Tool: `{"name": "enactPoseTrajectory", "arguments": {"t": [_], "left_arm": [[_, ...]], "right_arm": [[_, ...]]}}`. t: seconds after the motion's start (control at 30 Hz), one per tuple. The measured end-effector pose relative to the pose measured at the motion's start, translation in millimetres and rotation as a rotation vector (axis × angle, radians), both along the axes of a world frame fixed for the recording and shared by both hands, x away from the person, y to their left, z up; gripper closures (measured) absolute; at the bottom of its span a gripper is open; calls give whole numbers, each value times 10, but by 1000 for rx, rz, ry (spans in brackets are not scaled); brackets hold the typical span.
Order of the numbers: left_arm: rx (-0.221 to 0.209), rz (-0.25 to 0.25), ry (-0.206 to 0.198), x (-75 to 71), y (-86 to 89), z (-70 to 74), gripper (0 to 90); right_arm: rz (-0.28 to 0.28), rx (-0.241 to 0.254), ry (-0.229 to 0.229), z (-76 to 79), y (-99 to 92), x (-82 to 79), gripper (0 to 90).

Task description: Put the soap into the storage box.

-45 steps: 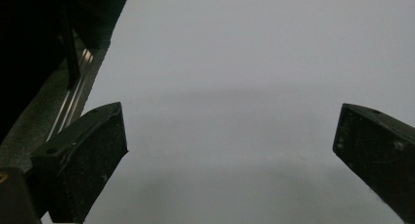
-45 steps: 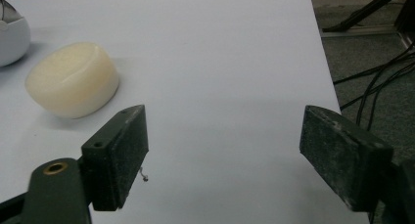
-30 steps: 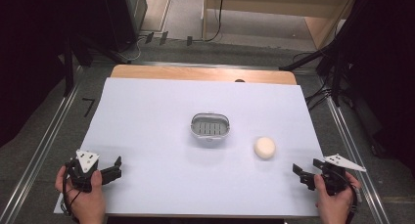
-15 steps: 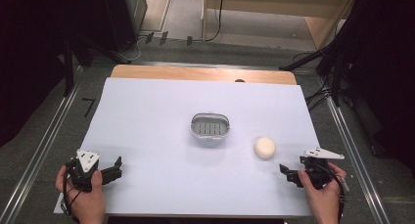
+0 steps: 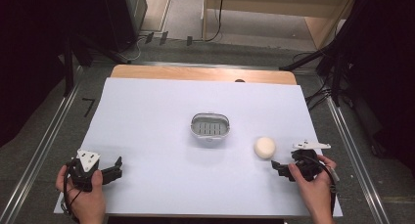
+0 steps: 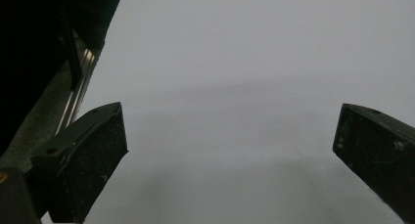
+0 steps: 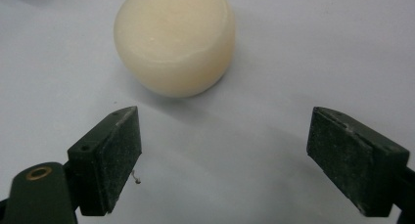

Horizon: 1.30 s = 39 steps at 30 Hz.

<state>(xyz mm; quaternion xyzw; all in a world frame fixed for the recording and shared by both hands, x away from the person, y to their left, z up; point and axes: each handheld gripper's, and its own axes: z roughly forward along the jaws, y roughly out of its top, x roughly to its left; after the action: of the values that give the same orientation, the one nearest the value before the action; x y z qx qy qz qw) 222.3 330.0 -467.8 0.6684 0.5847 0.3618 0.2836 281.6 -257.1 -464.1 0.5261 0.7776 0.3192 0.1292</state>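
high view, soap: pale round bar (image 5: 265, 147) sits on the white sheet (image 5: 147, 116), right of centre in the frame, lower right of the little grey dish (image 5: 210, 126). Not touching it, clearly apart.
high view, right gripper: (image 5: 279, 168) low right, jaws aimed at the soap, near it but no contact yet.
high view, left gripper: (image 5: 115, 168) parked in the lower left corner, well away from everything, looks idle.
left gripper view: jaws spread wide, just bare sheet between them, a strip of rail (image 6: 78, 99) at the left edge.
right gripper view, soap: (image 7: 174, 38) fills the upper middle, sitting past the jaw tips, a bit left of the centreline.
right gripper view, jaws: wide apart, nothing between them.
handling guess: probably light, stiff, smooth and kinda waxy, so slippery. Rounded edges won't help.
where to grab: I'd go across the curved side wall, mid-height, jaws square to it, squeeze gently so it doesn't squirt out.
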Motion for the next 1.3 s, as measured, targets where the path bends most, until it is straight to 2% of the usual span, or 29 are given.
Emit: {"name": "enactPoseTrajectory", "arguments": {"t": [0.17,0.3,0.5,0.73,1.1,1.3], "left_arm": [[3,0,2,1,-1,-1,1],[2,-1,3,2,-2,-1,1],[2,-1,2,2,-3,-2,1],[4,-2,3,4,-3,-2,1],[4,-3,3,4,-4,-2,1],[4,-3,3,3,-3,-2,1]], "right_arm": [[14,-4,11,27,49,51,135],[36,27,22,37,95,89,132],[40,45,39,47,162,149,132],[52,34,43,73,260,227,134],[36,7,58,34,418,332,171],[26,-8,51,37,473,383,188]]}}
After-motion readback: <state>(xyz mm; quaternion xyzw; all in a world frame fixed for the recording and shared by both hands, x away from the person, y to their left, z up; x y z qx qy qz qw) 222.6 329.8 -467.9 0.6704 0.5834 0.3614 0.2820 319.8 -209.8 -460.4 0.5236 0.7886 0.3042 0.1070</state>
